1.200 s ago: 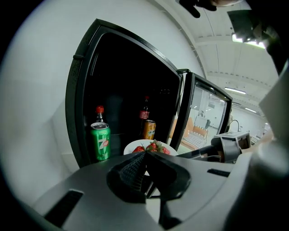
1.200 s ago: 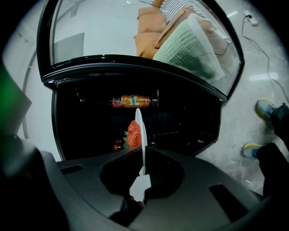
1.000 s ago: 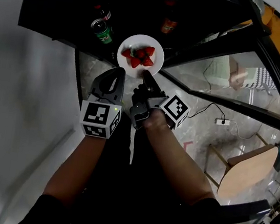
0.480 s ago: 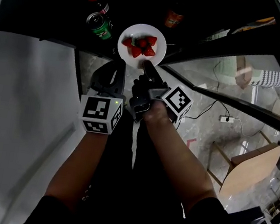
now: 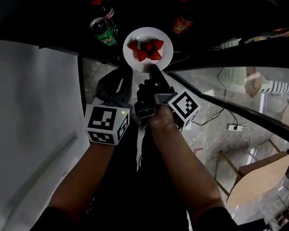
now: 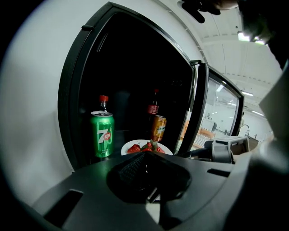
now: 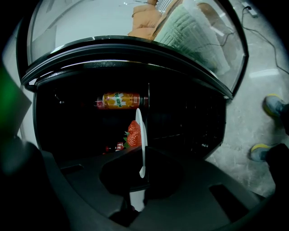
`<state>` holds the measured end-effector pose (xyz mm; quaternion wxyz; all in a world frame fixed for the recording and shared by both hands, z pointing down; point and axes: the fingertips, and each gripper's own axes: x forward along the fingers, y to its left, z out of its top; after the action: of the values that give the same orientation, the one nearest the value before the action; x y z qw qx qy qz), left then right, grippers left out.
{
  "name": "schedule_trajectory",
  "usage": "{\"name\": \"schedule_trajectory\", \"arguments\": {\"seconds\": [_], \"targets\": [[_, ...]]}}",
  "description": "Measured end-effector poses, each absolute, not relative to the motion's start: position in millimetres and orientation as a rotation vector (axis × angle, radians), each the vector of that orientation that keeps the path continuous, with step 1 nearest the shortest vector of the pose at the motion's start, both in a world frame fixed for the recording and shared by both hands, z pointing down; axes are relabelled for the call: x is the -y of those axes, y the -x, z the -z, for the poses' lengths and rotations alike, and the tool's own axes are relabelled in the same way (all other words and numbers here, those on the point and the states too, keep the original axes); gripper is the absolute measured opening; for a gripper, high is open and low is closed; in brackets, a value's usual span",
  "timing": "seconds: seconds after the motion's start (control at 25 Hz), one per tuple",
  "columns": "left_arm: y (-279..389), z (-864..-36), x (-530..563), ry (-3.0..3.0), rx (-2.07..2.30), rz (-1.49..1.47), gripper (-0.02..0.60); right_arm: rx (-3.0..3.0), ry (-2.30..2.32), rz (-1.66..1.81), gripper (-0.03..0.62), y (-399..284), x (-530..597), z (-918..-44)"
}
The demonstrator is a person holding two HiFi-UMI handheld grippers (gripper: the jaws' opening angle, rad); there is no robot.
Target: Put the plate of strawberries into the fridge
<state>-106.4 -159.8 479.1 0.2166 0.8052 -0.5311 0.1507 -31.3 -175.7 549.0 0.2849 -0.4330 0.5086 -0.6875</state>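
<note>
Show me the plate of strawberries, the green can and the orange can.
plate of strawberries (image 5: 152, 33), head view, bare white rim.
green can (image 6: 102, 135), left gripper view, printed side.
orange can (image 6: 158, 129), left gripper view, its side.

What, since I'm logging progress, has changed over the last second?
The right gripper, staying shut on the rim of the round white plate of strawberries, eased it slightly deeper into the black fridge, nearer level with the green soda can. The left gripper stayed shut and empty alongside; the can did not move.
</note>
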Motion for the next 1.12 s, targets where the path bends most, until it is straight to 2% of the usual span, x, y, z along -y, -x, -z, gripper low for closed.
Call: {"name": "schedule_trajectory", "arguments": {"seconds": [1.12], "targets": [[113.5,-488.4,166.5,-2.184,1.493,-0.392,-0.015,-1.317,1.142,1.838,0.017,40.7,207.6,-566.1]]}}
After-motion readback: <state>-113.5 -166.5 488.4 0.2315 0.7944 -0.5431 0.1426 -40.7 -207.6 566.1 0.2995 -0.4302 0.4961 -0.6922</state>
